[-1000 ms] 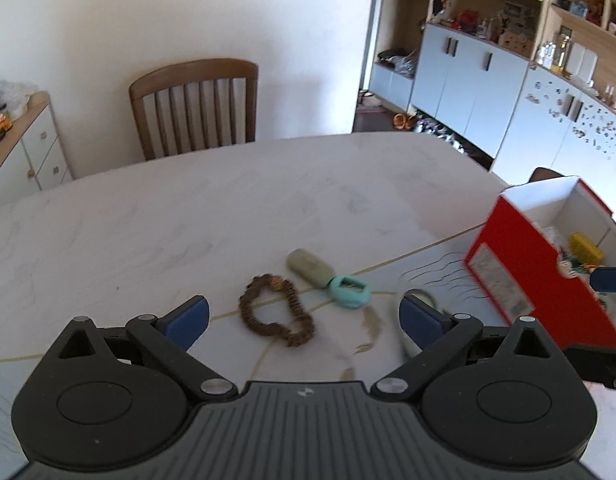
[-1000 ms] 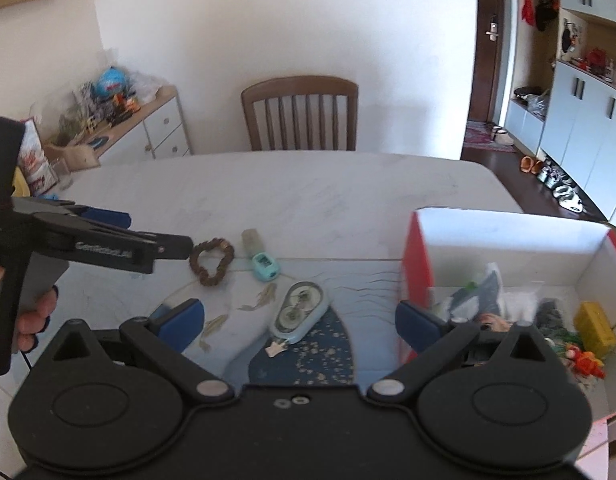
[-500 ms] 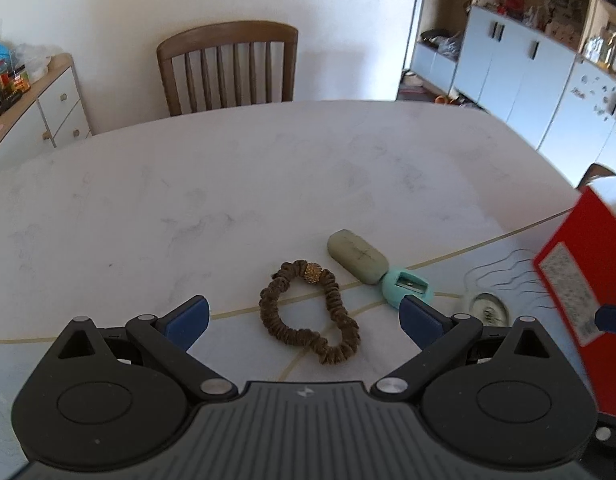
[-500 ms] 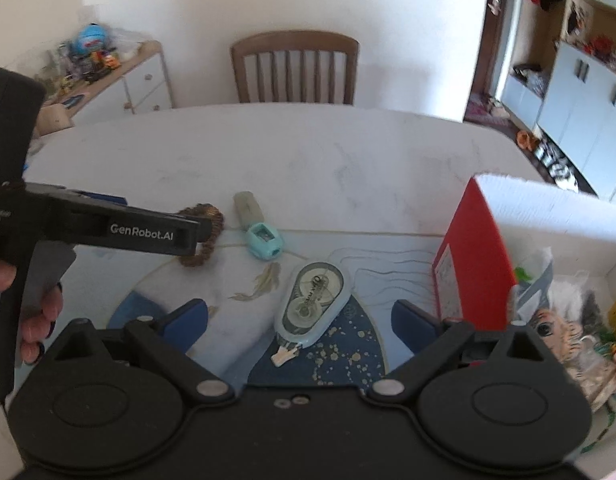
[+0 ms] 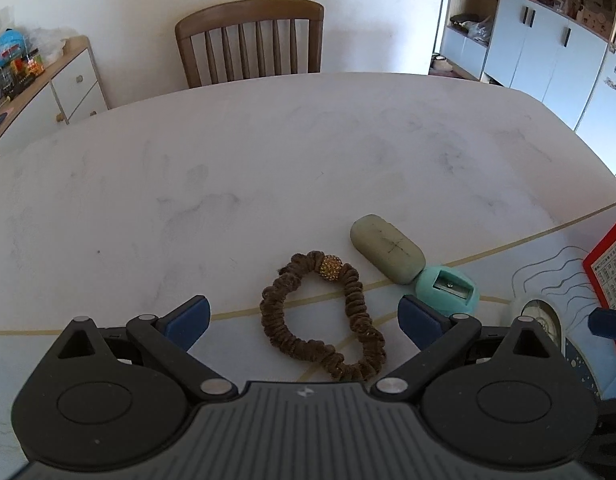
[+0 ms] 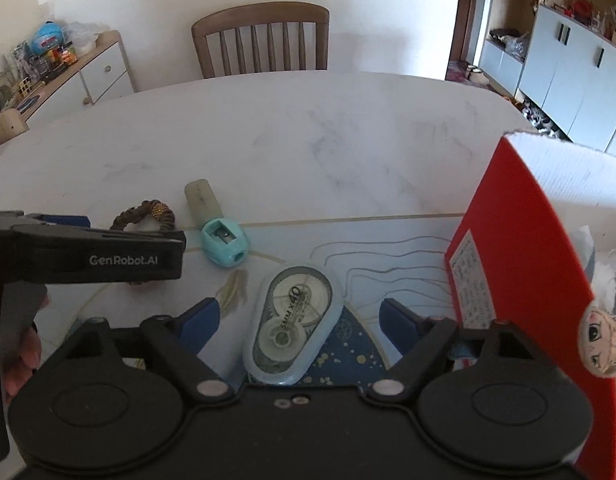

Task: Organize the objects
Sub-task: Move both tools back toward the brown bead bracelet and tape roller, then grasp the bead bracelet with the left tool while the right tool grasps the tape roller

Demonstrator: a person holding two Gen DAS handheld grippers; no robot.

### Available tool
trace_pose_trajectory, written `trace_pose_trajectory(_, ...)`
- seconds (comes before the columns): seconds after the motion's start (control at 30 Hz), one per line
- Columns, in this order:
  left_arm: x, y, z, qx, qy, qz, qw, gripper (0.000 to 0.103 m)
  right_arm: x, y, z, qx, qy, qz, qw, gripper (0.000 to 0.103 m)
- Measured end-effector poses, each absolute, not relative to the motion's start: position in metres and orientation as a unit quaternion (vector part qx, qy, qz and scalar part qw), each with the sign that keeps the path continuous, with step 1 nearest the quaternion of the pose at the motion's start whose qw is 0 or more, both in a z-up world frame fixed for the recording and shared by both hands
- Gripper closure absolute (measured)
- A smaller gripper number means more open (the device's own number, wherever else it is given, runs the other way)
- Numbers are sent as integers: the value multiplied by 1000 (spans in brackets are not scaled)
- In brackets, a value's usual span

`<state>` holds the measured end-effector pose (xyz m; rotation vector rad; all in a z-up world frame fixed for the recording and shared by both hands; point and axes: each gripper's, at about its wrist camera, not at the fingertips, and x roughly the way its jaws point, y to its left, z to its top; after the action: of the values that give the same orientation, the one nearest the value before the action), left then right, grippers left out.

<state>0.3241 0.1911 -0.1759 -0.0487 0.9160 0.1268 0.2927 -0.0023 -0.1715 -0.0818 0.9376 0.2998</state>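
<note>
A brown hair scrunchie (image 5: 322, 320) with a gold bead lies on the white table between the open fingers of my left gripper (image 5: 303, 318). A grey-green eraser (image 5: 386, 254) and a teal pencil sharpener (image 5: 448, 290) lie just right of it. A pale blue correction tape dispenser (image 6: 293, 320) lies between the open fingers of my right gripper (image 6: 299, 318). The left gripper's side (image 6: 83, 254) shows in the right wrist view over the scrunchie (image 6: 145, 212). The red box (image 6: 524, 264) stands at the right with small toys inside.
A wooden chair (image 5: 249, 40) stands at the table's far edge. A sideboard (image 5: 35, 92) with toys is at the back left and white cabinets (image 5: 548, 48) at the back right. A blue patterned mat (image 6: 348, 344) lies under the tape dispenser.
Both grippers have moved forward and down. The scrunchie now lies between the left fingers and the tape dispenser between the right fingers. Both stay open.
</note>
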Motion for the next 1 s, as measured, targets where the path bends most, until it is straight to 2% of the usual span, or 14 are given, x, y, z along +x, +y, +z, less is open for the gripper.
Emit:
trace_pose_trajectory(0.03,324,191,-177,-25,443,61,894,6,293,-2,-172,-39,451,142,880,20)
trace_pose_trajectory(0.1,323,191,-179,-30,448,63,892,18,295,-2,-173,-40,453,141,880,23)
trace_pose_trajectory(0.13,322,192,-179,-31,446,67,892,18,296,-1,-174,-41,454,140,879,24)
trace_pose_trajectory(0.23,319,191,-179,-33,441,65,895,30,297,0,-176,-40,457,140,878,29)
trace_pose_trajectory(0.3,319,190,-178,-34,439,63,896,42,298,1,-177,-38,459,142,876,31)
trace_pose_trajectory(0.4,318,189,-176,-42,439,57,896,53,297,3,-181,-38,464,144,873,41)
trace_pose_trajectory(0.67,318,186,-172,-48,443,44,894,83,296,4,-182,-42,461,139,875,51)
trace_pose_trajectory(0.83,315,183,-169,-46,443,36,895,88,293,2,-180,-45,460,140,876,57)
trace_pose_trajectory(1.0,309,177,-160,-40,442,21,896,89,286,-3,-173,-46,447,148,881,57)
